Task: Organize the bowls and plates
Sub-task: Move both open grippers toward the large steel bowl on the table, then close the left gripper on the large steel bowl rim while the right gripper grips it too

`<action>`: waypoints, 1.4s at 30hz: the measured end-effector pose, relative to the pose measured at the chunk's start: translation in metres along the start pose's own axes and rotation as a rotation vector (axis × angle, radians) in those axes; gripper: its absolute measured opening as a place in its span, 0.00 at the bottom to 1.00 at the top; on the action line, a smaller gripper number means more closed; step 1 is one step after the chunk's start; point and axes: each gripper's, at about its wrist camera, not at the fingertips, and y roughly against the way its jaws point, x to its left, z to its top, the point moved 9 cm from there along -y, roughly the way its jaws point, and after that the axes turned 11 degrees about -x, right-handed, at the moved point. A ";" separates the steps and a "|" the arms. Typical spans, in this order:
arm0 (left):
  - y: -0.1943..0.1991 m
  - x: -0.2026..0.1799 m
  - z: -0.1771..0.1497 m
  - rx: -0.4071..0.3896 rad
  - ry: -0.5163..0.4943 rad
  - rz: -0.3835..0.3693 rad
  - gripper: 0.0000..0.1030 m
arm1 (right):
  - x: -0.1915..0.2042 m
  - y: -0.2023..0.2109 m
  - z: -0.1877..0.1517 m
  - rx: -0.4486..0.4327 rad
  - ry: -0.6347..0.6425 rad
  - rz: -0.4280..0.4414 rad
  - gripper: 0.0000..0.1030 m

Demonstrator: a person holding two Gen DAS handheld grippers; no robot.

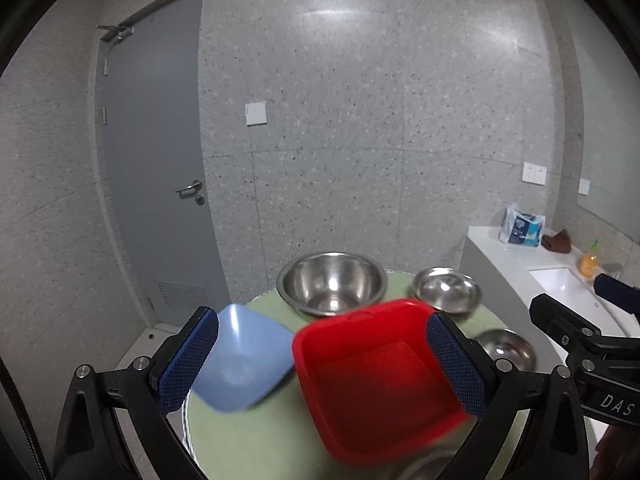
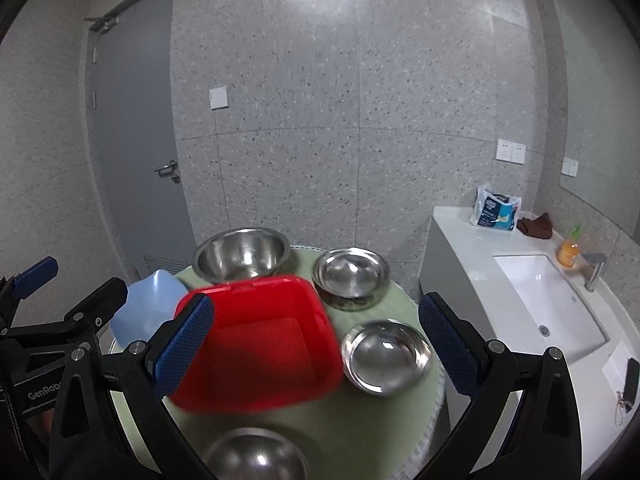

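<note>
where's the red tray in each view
Left wrist: red tray sits lower centre-right, just right of the blue dish.
Right wrist: red tray sits lower centre-left, the blue dish beyond its left edge.
Shared landmark: the big steel bowl right behind the tray.

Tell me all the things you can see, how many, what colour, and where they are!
steel bowls: four, silver; a big one at the table's far side, others at far right, right and near edge.
red square dish: one, red, middle of the table.
blue dish: one, light blue, left of the red one.
round table: one, pale green top.
sink counter: one, white, on the right; a tissue pack, brown cloth and orange bottle on it.
door: one, grey, far left.
left hand-held gripper: open, over the dishes.
right hand-held gripper: open, over the table.
</note>
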 end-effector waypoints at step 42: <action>-0.481 0.097 -0.037 0.592 0.163 -0.136 0.26 | 0.056 -0.346 -0.096 0.694 -0.070 0.182 0.38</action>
